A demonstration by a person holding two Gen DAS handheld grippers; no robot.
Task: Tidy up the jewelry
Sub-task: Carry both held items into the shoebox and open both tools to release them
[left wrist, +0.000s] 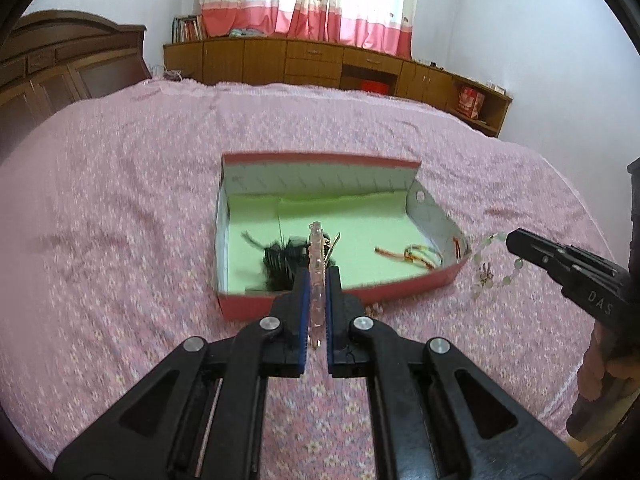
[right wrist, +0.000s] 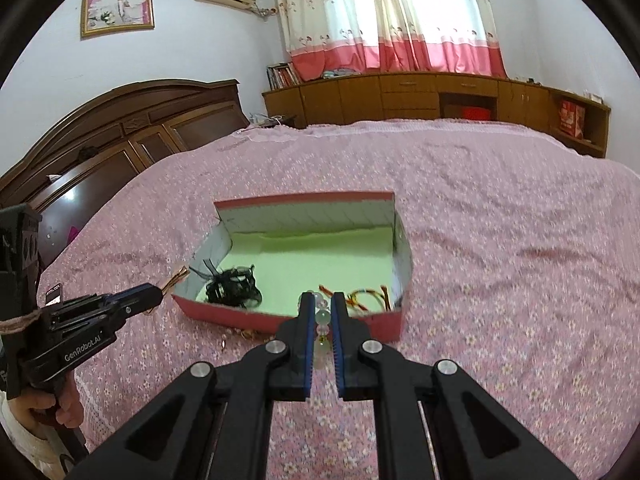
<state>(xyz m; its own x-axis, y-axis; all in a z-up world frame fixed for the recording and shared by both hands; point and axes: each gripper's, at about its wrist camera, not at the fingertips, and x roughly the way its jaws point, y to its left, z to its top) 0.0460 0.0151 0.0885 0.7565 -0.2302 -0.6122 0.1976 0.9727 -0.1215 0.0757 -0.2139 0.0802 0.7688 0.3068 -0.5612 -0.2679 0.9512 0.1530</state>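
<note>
The clear pink hair clip (left wrist: pixel 317 268), light, stiff and probably slippery, is pinched lengthwise at its lower half by the left gripper (left wrist: pixel 316 276), while the limp bead bracelet (right wrist: pixel 322 320) dangles clamped in the right gripper (right wrist: pixel 322 304), the red box (left wrist: pixel 320 159) just beyond both.

Bedspread (left wrist: pixel 120 200) was matt pink cloth, finely textured with a small floral print; box (left wrist: pixel 320 158) looked like cardboard, red matt outside, pale green paper lining. Left gripper (left wrist: pixel 316 280) was matt black plastic with ribbed blue pads and shiny metal pins, shut on a clear glossy plastic hair clip (left wrist: pixel 316 256). Right gripper (right wrist: pixel 322 304) clamped translucent glossy beads (right wrist: pixel 323 318); cabinets (right wrist: pixel 420 92) at upper frame were varnished wood.
</note>
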